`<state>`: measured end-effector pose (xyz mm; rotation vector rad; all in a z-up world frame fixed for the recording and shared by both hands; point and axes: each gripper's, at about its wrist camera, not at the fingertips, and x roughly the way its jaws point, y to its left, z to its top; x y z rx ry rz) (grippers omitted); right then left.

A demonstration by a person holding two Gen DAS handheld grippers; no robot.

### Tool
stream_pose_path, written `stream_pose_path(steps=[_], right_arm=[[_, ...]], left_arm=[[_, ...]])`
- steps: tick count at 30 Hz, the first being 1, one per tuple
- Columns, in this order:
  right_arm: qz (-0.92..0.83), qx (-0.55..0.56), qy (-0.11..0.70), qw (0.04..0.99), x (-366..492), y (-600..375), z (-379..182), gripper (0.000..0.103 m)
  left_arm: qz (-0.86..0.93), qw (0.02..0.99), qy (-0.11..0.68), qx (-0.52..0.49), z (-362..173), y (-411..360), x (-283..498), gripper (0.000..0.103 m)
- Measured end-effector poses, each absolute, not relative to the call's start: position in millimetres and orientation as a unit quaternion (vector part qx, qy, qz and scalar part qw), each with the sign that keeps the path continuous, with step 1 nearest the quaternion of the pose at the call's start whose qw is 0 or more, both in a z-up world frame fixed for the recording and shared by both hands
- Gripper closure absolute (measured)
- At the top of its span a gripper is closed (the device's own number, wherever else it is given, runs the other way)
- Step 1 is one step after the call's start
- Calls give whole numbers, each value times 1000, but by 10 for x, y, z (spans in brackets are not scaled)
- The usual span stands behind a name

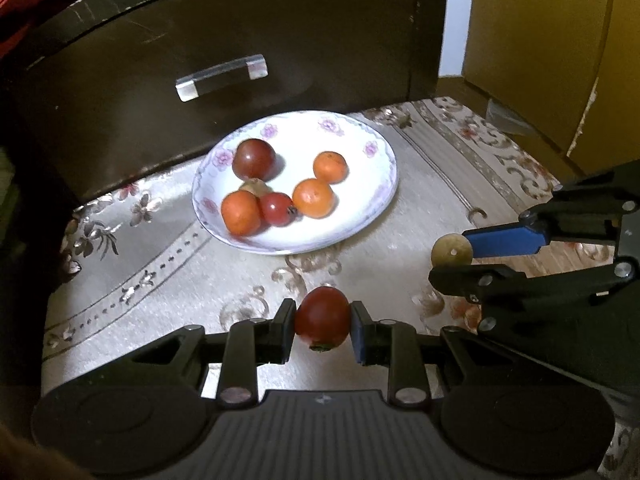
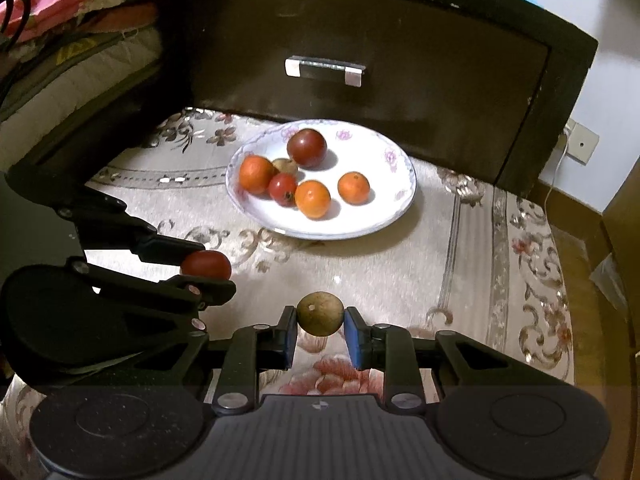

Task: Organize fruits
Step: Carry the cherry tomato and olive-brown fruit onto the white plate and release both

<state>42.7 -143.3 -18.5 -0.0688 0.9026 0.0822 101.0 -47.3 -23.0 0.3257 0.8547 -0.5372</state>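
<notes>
A white floral plate point(image 1: 360, 216) point(image 2: 384, 216) sits on the patterned cloth before a dark drawer and holds several fruits: a dark red one point(image 1: 254, 159) point(image 2: 307, 147), oranges point(image 1: 313, 197) point(image 2: 313, 199), a small red one point(image 1: 277, 208) and a brown one behind. My left gripper point(image 1: 323, 322) is shut on a red fruit point(image 1: 322, 317), short of the plate; it shows in the right wrist view point(image 2: 206, 265). My right gripper point(image 2: 320, 320) is shut on a small brown round fruit point(image 2: 319, 313), also seen in the left wrist view point(image 1: 452, 249).
The dark drawer front point(image 1: 240, 40) with a metal handle point(image 1: 221, 77) point(image 2: 325, 71) rises right behind the plate. Bedding point(image 2: 72, 40) is at the left, a yellow cabinet point(image 1: 560, 40) at the right. The cloth point(image 2: 460, 280) drops off at its edges.
</notes>
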Motion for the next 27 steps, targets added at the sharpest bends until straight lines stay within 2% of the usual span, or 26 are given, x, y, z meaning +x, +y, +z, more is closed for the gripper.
stream_pose_path(steps=[27], right_arm=[[41,-34,399,915,899,-1578,-96,79]], left_arm=[[-221,887,382,136,-89,-572,1465,69]])
